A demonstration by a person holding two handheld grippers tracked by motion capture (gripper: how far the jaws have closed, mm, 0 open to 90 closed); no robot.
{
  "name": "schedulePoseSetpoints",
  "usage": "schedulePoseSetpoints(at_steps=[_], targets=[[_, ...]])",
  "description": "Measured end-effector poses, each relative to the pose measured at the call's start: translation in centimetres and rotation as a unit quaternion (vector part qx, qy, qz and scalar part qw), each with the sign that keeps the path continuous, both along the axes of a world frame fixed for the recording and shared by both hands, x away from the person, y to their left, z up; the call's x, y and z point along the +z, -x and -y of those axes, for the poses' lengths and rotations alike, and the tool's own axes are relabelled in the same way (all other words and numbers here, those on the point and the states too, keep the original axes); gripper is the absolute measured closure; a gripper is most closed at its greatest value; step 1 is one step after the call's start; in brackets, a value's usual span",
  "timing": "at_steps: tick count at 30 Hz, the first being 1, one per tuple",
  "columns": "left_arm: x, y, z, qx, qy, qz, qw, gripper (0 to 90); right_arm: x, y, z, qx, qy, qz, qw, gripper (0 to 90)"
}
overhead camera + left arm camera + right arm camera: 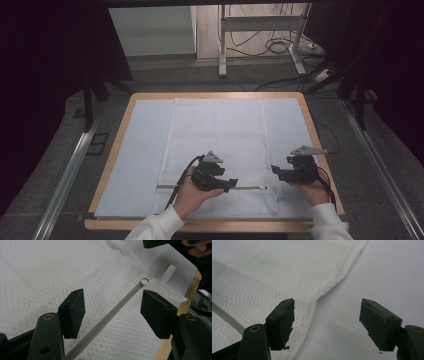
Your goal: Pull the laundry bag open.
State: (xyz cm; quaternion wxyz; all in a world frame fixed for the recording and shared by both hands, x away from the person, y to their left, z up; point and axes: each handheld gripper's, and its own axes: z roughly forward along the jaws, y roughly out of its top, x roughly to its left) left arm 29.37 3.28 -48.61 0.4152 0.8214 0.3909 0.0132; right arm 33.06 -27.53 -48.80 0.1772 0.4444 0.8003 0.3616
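— Zipper [110, 316] first: where does it lie from your fingers?

— It runs straight out between my left gripper's [112, 312] jaws, along a white mesh bag [217, 130] spread flat on the table's [117, 135] pale cover. Its long axis goes across the bag's near end, from my left side toward my right, and the small white pull [144, 281] sits at the far end of that line, ahead of my left jaws.

— And those jaws?

— Spread wide, one on each side of the zipper, pressing on nothing.

— What about your other hand?

— My right gripper [327, 322] hovers over the bag's right edge, jaws wide too, one above mesh and one above bare cover, empty.

— Which is nearer the pull?

— From above, my right gripper [285, 172] is just beside it. My left [226, 184] sits on the zipper line, though, so I judge it would slide along that axis to reach it.
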Motion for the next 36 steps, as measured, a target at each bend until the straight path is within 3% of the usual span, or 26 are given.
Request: schedulePoseSetpoints(at_steps=[22, 31, 36], targets=[[0.0, 0.2, 3.7, -0.022, -0.004, -0.005, 0.9997, 34.7, -0.1, 0.0, 0.1, -0.002, 0.008, 0.002, 1.0, 27.0], [0.0, -0.3, 4.6, -0.02, -0.004, -0.024, 0.9995, 35.1, 0.1, 0.1, 0.1, -0.003, 0.01, 0.01, 0.9999, 27.0], [-0.2, -0.6, 5.0, -0.021, 0.008, -0.044, 0.9988, 36.1, 0.0, 0.1, 0.1, -0.005, 0.013, 0.01, 0.9999, 27.0]])
